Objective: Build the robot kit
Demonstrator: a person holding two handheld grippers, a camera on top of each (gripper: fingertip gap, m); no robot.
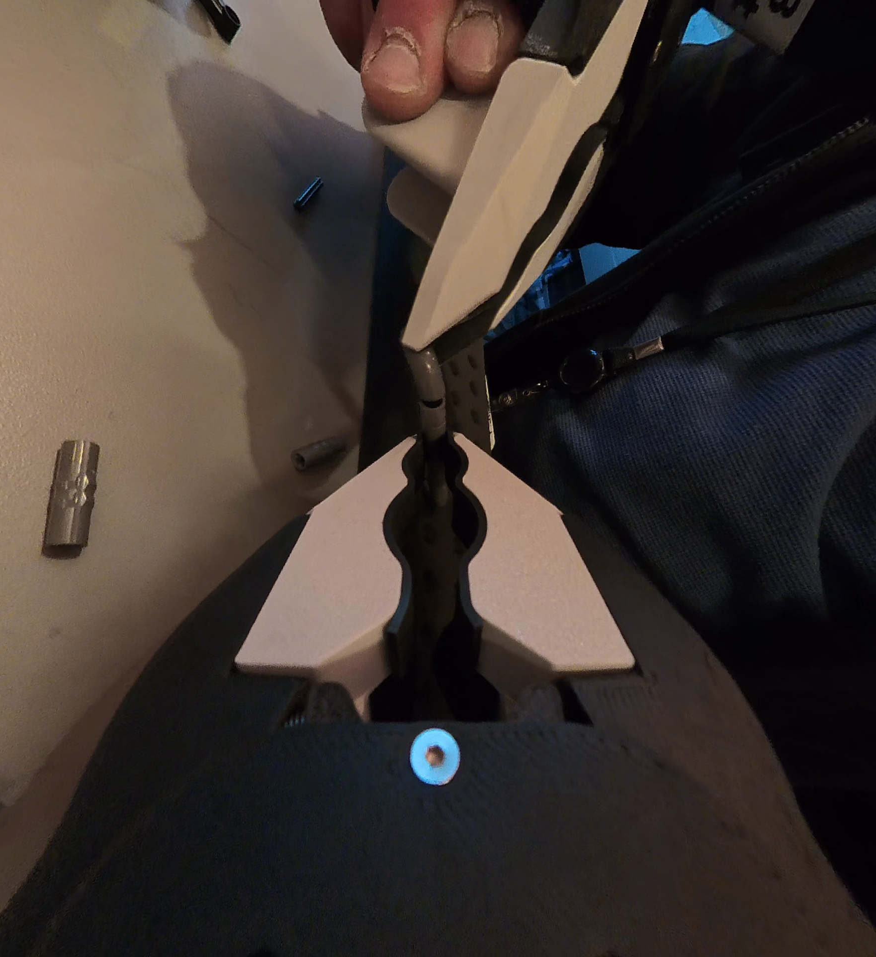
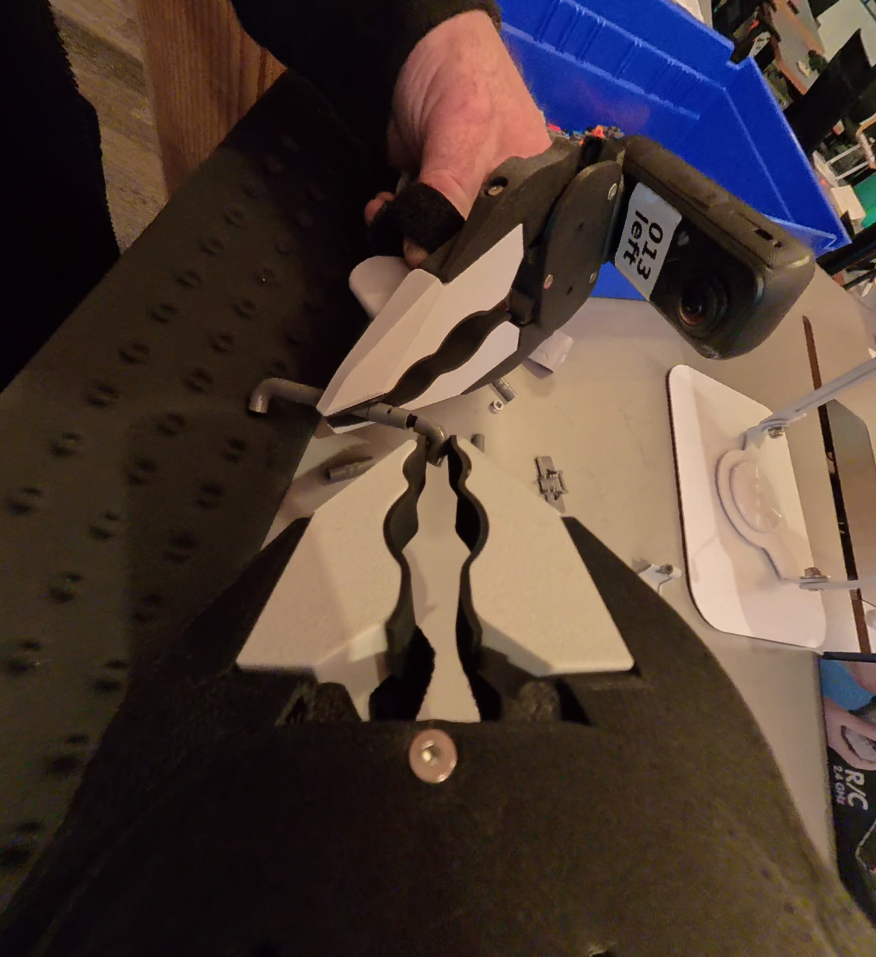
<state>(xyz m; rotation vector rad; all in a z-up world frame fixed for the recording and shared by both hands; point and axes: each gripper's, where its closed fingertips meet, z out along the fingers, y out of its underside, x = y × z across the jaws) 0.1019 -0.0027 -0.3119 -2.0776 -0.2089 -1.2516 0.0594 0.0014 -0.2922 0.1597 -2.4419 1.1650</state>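
Pale worktop (image 2: 606,466) (small grey parts scattered on it) lies under both tools: left hand-held gripper (image 2: 358,409) and right hand-held gripper (image 2: 433,450) each clamp the bent grey rod (image 2: 394,414).

A bent rod (image 2: 404,417) spans between both grippers above the table (image 2: 606,466).

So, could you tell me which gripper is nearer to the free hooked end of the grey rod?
Left. The left gripper clamps the grey rod just beside its free hooked end; the right gripper pinches the opposite bent end, farther along.
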